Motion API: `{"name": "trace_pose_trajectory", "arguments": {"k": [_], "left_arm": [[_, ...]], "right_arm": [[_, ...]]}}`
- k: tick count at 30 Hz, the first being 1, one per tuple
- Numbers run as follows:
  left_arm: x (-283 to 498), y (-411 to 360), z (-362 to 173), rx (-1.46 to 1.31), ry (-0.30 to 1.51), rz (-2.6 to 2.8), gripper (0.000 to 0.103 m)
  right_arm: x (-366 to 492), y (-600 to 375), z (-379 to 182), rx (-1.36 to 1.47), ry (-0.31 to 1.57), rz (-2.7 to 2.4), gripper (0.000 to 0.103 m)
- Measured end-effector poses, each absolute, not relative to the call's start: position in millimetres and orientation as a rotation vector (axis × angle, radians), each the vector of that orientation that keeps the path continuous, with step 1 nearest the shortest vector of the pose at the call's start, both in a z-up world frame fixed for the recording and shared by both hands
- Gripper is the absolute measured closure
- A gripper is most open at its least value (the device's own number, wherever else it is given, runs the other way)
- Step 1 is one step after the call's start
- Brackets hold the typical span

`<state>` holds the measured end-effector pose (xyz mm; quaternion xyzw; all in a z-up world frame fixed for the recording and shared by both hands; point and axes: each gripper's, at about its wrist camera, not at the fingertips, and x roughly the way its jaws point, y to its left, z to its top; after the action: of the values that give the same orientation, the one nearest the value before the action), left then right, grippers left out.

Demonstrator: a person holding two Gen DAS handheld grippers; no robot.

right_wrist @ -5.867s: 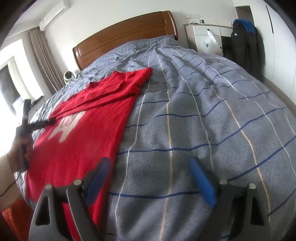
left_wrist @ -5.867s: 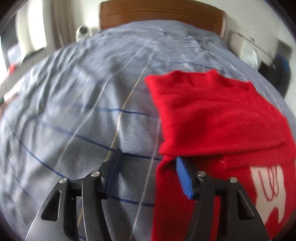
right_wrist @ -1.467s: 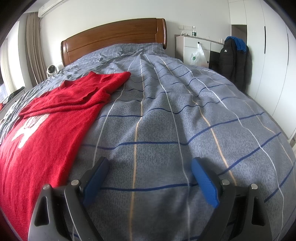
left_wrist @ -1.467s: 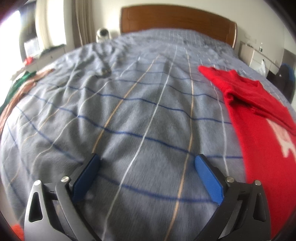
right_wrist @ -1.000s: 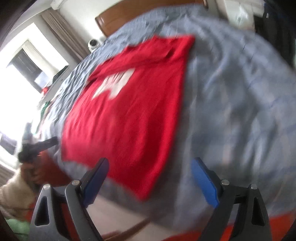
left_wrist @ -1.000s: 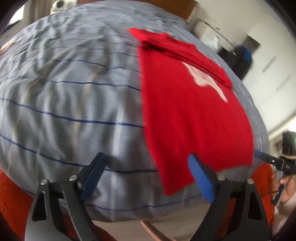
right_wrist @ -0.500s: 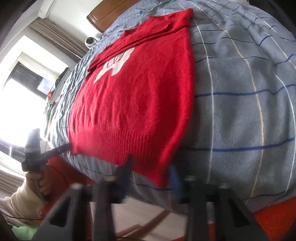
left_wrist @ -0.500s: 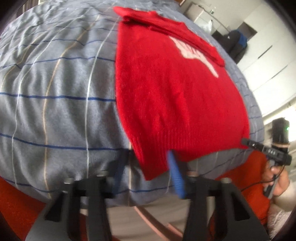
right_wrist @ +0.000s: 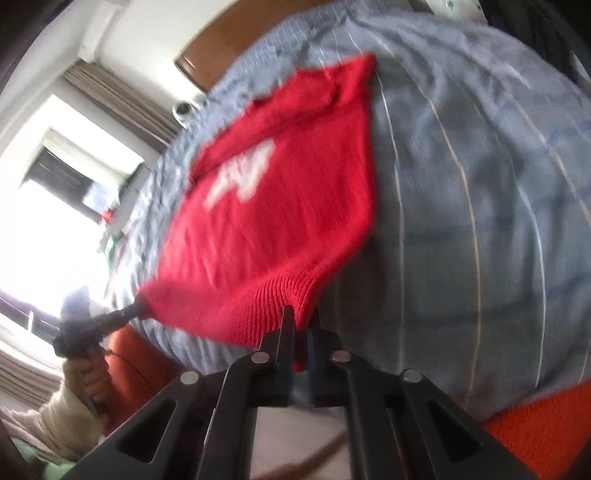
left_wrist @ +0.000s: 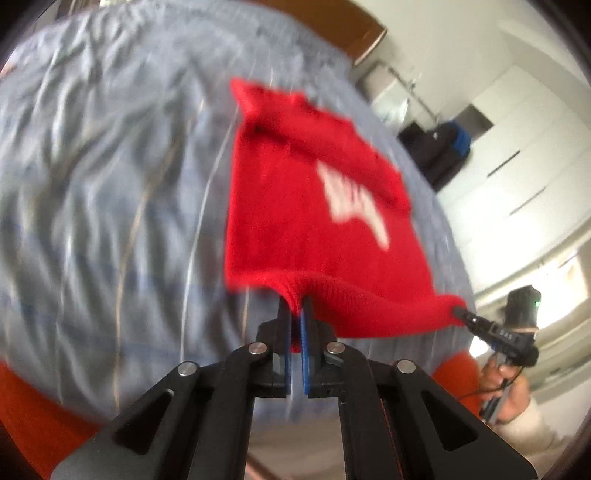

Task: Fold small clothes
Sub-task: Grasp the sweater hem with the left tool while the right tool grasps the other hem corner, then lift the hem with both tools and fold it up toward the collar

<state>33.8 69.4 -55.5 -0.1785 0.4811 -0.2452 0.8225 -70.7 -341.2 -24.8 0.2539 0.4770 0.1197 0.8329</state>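
Observation:
A red knit sweater (left_wrist: 295,206) with a white print lies on the grey striped bed (left_wrist: 110,184), its sleeves folded in at the far end. My left gripper (left_wrist: 295,314) is shut on the left corner of its ribbed hem. My right gripper (right_wrist: 301,317) is shut on the right corner of the hem of the sweater (right_wrist: 280,206). Both corners are lifted off the bed edge and the hem hangs taut between them. The right gripper also shows in the left wrist view (left_wrist: 458,312), and the left gripper in the right wrist view (right_wrist: 138,304).
The wooden headboard (left_wrist: 343,26) is at the far end of the bed. White wardrobes and a dark jacket (left_wrist: 439,147) stand to the right. A window with curtains (right_wrist: 74,177) is to the left. Orange fabric (right_wrist: 535,424) lies below the bed's near edge.
Both grippers dropped to the near edge of the bed, closed on the two hem corners of the sweater, and lifted the hem off the bed.

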Motion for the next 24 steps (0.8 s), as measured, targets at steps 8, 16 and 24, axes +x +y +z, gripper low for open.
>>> {"name": "trace_pose_trajectory", "arguments": {"k": [8,16,24], "left_arm": [[164.2,42.2,-32.2,-0.347,0.898,-0.421,0.102],[278.1,12.7,-46.8,-0.305,0.952,-0.314,0.101],[329.1,-5.2,-72.3,-0.287,0.988,-0.253,0.101]], "right_arm": [[42.1,-356.8,9.3,0.489,0.801,0.192,0.098],[171.4,-375.6,1.0,0.458,0.802,0.131,0.098],[252.4,-390.8,-35.9,0.479,0.858,0.085,0.098]]}}
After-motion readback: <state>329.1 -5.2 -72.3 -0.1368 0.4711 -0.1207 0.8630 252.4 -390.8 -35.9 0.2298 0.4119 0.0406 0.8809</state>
